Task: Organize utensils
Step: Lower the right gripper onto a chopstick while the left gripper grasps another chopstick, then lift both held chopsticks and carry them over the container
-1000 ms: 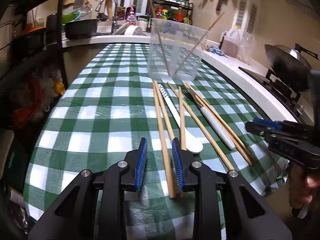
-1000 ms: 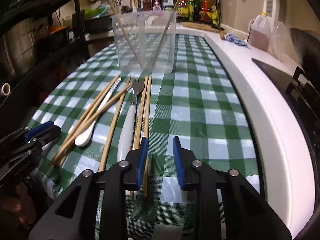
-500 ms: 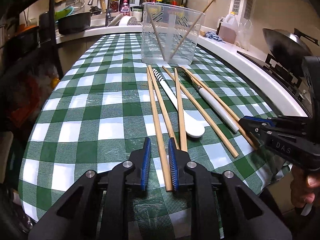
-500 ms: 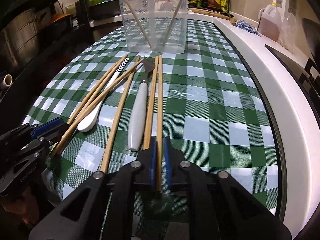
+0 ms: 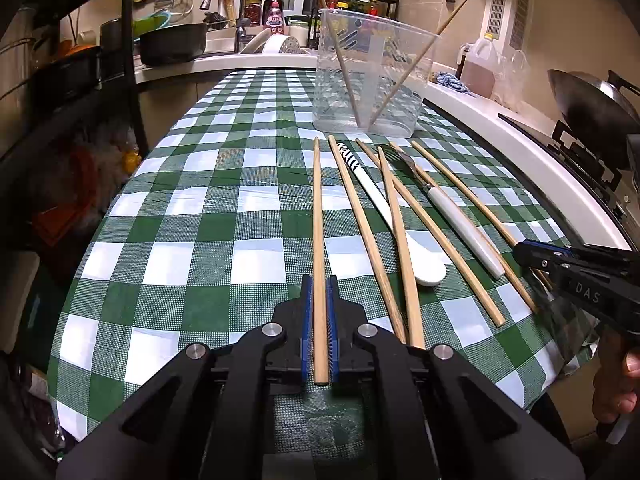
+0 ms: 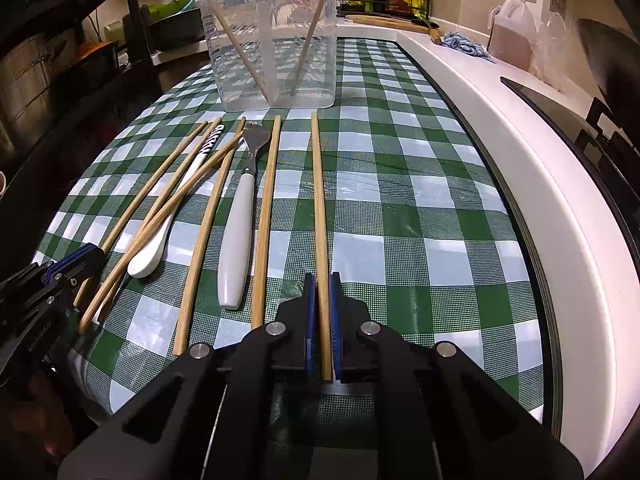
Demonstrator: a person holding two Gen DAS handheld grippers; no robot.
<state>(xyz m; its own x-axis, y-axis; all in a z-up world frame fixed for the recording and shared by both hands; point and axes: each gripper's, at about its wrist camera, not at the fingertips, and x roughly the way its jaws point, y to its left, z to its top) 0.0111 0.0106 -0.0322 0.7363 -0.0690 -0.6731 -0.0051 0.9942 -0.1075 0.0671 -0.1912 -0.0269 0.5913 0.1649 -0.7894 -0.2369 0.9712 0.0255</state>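
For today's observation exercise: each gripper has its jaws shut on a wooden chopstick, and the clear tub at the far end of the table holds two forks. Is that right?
One detail is wrong. The clear tub holds two chopsticks, not forks, as the right wrist view shows. The only fork lies on the tablecloth. The left gripper and right gripper are each shut on a chopstick.

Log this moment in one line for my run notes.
left gripper: shut on chopstick | right gripper: shut on chopstick | container: two chopsticks
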